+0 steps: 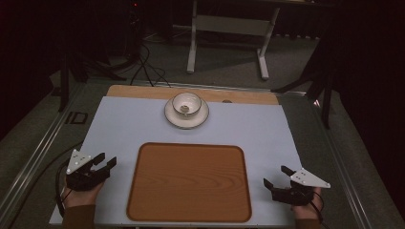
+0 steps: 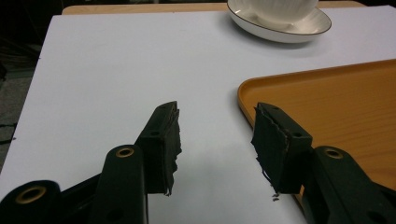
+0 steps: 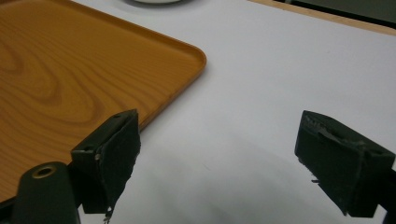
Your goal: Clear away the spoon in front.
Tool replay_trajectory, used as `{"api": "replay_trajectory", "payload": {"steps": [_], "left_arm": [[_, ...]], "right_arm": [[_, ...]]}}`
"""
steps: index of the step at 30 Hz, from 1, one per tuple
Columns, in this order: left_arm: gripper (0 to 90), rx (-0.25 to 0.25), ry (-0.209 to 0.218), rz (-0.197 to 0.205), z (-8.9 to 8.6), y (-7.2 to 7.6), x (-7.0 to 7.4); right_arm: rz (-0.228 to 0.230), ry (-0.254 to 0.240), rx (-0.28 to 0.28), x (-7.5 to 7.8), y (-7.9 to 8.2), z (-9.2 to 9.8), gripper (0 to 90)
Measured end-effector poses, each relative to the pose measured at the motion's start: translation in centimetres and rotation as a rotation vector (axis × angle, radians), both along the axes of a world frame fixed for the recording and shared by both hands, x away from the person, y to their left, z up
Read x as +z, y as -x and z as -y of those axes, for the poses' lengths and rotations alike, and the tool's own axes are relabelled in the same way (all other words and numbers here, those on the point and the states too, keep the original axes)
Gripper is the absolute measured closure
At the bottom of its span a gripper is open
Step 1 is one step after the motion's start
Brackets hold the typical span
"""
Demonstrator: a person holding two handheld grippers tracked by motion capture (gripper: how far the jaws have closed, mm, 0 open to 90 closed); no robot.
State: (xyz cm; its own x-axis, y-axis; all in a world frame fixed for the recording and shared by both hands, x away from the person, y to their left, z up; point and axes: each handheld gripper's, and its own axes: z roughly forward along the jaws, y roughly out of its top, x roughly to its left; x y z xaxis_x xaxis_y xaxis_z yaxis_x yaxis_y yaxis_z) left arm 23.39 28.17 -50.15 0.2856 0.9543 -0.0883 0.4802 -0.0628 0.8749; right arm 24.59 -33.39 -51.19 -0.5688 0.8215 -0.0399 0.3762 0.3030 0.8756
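I hold the left hand-held gripper [image 1: 106,161] at the lower left of the high view, jaws spread and holding nothing, just beside the tray [image 1: 189,182]. The right hand-held gripper [image 1: 276,176] sits at the lower right, also spread wide, near the tray's other edge. The tray lies low in the frame's centre on the desk [image 1: 124,124]; the cup [image 1: 186,103] stands on its saucer [image 1: 186,119] above it.

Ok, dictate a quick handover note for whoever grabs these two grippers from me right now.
Left gripper: open, holding nothing, left of the wooden tray.
Right gripper: open, holding nothing, right of the tray.
Cup sits on its saucer at the far side of the white mat, beyond the tray.
Done: nothing moved yet, tray bare.
Left: probably bring cup and saucer onto the tray.
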Motion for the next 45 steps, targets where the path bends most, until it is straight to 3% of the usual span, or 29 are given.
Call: {"api": "replay_trajectory", "payload": {"steps": [7, 16, 28, 45], "left_arm": [[49.3, -0.03, 0.01, 0.011, 0.5, -0.8, 1.1], [48.0, -0.058, -0.024, 0.053, 1.1, -1.7, 3.1], [47.2, -0.083, -0.037, 0.102, 1.7, -3.1, 5.4], [46.8, -0.126, -0.062, 0.104, 3.5, -5.0, 5.9]], "right_arm": [[-0.001, -0.002, 0.0, -0.1, -0.1, 0.0, 14.0], [-0.002, -0.002, 0.002, -0.1, 0.0, 0.0, 14.0], [-0.002, -0.006, 0.005, -0.1, 0.0, 0.0, 14.0], [0.0, -0.008, 0.001, -0.1, 0.0, 0.1, 14.0]]}}
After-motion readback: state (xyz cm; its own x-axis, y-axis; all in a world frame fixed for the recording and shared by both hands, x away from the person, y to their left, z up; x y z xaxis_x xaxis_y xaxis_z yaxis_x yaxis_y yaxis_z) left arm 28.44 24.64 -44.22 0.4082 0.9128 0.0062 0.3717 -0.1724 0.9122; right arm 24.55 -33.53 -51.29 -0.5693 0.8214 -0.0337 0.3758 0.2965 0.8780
